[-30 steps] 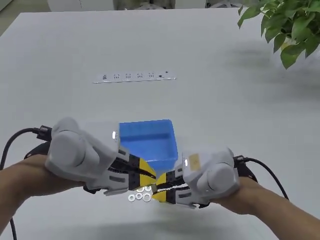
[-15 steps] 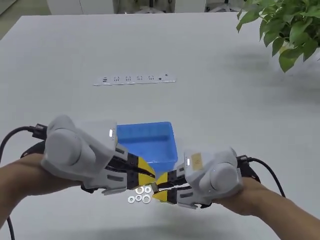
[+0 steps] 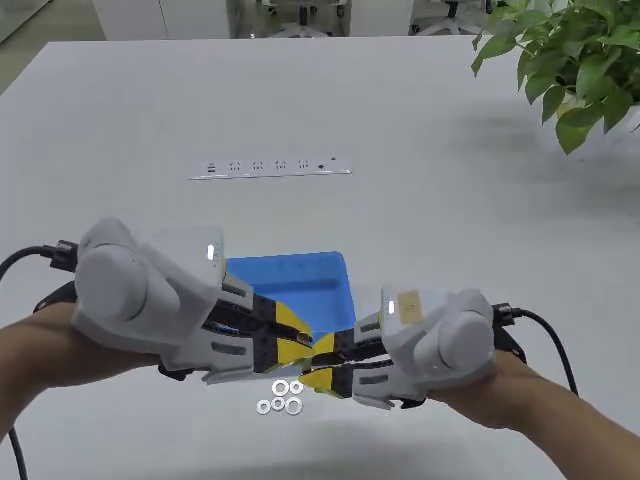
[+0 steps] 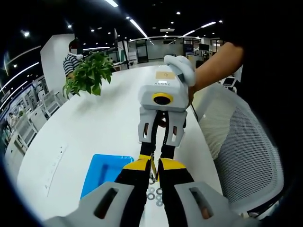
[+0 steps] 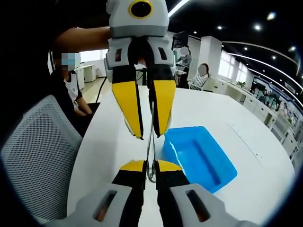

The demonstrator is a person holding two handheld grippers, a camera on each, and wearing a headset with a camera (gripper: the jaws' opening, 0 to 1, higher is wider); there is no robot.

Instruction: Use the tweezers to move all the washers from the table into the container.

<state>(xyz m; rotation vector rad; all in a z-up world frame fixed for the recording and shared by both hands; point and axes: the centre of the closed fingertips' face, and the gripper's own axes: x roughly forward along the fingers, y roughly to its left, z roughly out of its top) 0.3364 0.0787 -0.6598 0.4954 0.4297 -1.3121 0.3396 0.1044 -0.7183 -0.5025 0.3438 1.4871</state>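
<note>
Several small silver washers (image 3: 280,396) lie in a cluster on the white table, just in front of the blue container (image 3: 300,285). My left gripper (image 3: 300,350) and right gripper (image 3: 326,368) meet tip to tip a little above the washers. Thin metal tweezers (image 5: 150,137) run between them. In the right gripper view my right gripper (image 5: 150,166) is shut on the tweezers' rear end. In the left gripper view my left gripper (image 4: 154,165) has its yellow jaws close around the tweezers (image 4: 152,166), with the washers (image 4: 155,194) below.
A white power strip (image 3: 270,167) lies farther back on the table (image 3: 420,200). A green plant (image 3: 570,60) stands at the back right. A mesh chair (image 4: 246,151) stands at the table's near side.
The head camera has tilted down a little. Both grippers stay tip to tip on the tweezers and sit slightly higher above the washers.
</note>
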